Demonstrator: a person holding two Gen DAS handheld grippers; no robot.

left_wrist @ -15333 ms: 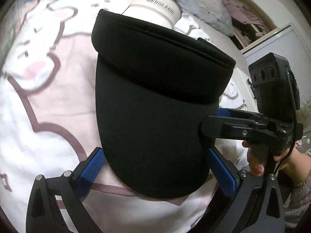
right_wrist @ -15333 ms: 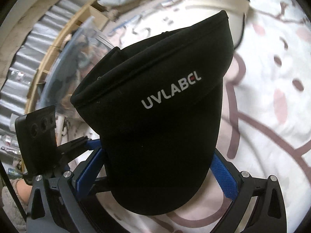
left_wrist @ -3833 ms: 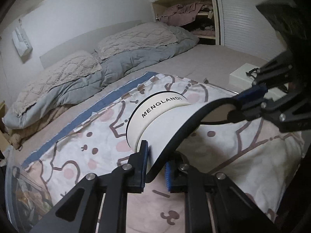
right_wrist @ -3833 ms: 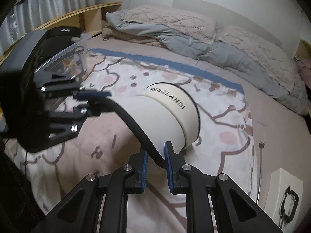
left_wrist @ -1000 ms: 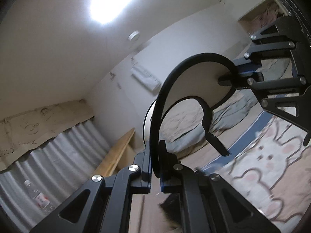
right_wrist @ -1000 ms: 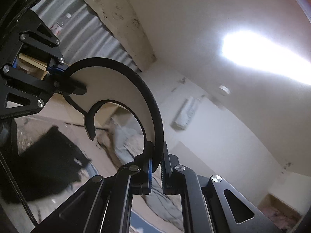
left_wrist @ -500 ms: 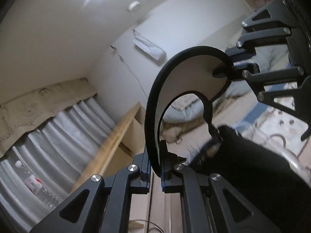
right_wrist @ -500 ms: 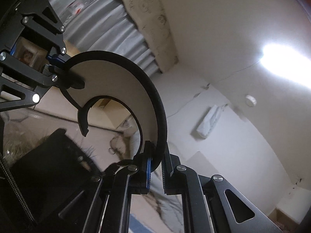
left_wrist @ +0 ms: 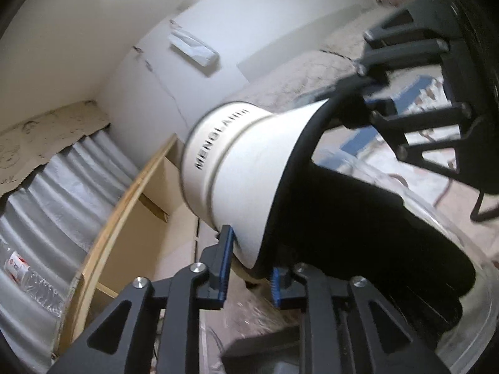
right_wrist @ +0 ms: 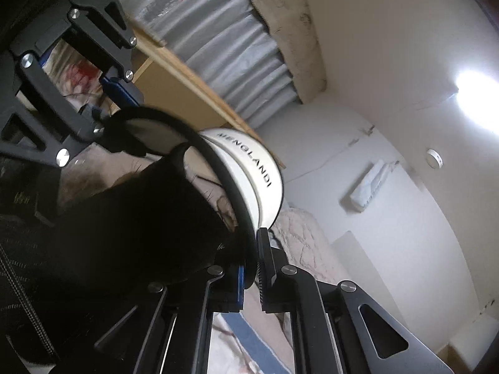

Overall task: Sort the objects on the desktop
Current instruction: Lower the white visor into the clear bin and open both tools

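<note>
I hold a cream visor (left_wrist: 249,180) with black trim and MENGLANDI on its band by both ends of its brim. My left gripper (left_wrist: 249,269) has the near brim edge between its blue pads; its jaws are opening and a gap shows beside the brim. My right gripper (right_wrist: 249,280) is shut on the other brim end, and it also shows in the left wrist view, right gripper (left_wrist: 368,93). Just below the cream visor lies a black visor (left_wrist: 374,233) inside a clear plastic bin (left_wrist: 477,327). In the right wrist view the black visor (right_wrist: 140,218) fills the lower left.
A wooden shelf unit (left_wrist: 124,218) and grey curtain (left_wrist: 62,202) stand behind the bin, with a water bottle (left_wrist: 25,268) at the left. The bed's pillows (left_wrist: 312,71) and patterned blanket (left_wrist: 421,93) lie beyond. An air conditioner (right_wrist: 368,193) hangs on the wall.
Both grippers came down with the cream visor, which has tipped so its band faces me, onto the black visor in the bin. The left jaws have parted; the right stay shut.
</note>
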